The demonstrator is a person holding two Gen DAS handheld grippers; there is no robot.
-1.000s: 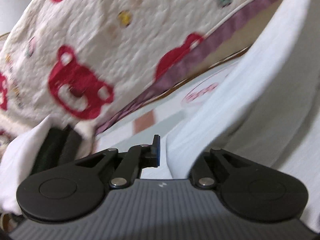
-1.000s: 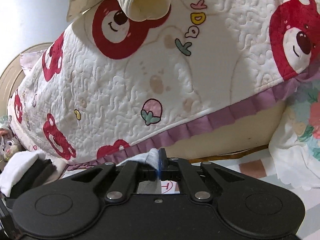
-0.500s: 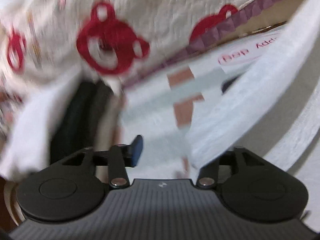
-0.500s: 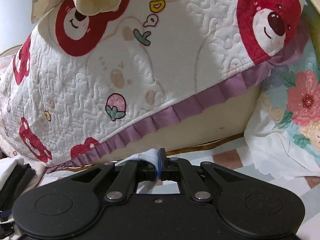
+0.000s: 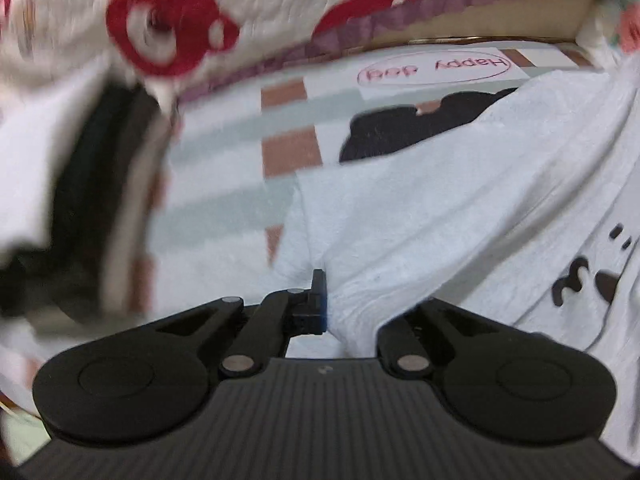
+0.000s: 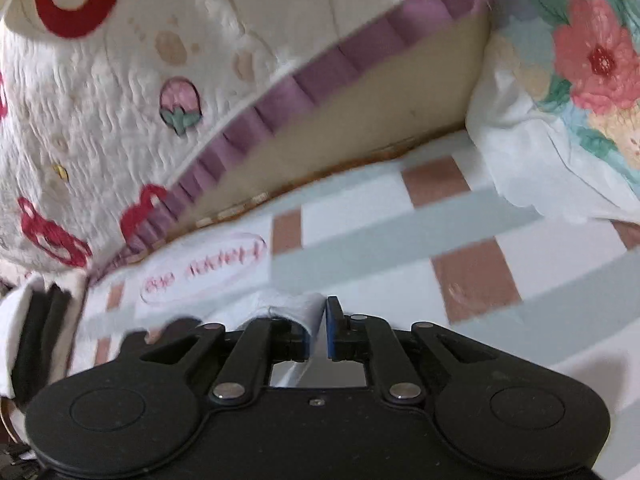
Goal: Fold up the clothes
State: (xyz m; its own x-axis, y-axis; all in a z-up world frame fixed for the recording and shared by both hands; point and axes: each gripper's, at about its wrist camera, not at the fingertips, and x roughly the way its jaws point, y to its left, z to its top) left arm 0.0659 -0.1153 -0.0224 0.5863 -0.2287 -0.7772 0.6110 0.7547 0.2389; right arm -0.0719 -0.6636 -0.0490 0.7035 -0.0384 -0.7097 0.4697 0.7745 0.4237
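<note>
The white garment [image 5: 440, 220], with a black print on its right part, lies spread across the checked bed sheet [image 5: 224, 160]. My left gripper [image 5: 326, 300] is at the garment's near edge, its jaws closing tight on a fold of the white cloth. That cloth hides the right finger. In the right wrist view my right gripper [image 6: 323, 312] hovers low over the sheet. Its jaws are opening a crack, and a corner of the white garment [image 6: 288, 306] lies over the left finger without being pinched.
A quilt with red bears [image 5: 172, 32] and a purple frill [image 6: 320, 76] is heaped at the back. A black garment [image 5: 400, 132] lies on the sheet beyond the white one. Folded black and white clothes [image 6: 36, 332] are stacked at the left, and a floral pillow [image 6: 580, 60] is at the right.
My left gripper opened, swung across and closed again on the white garment, which has dropped onto the sheet. My right gripper sank toward the sheet and its pads have parted slightly.
</note>
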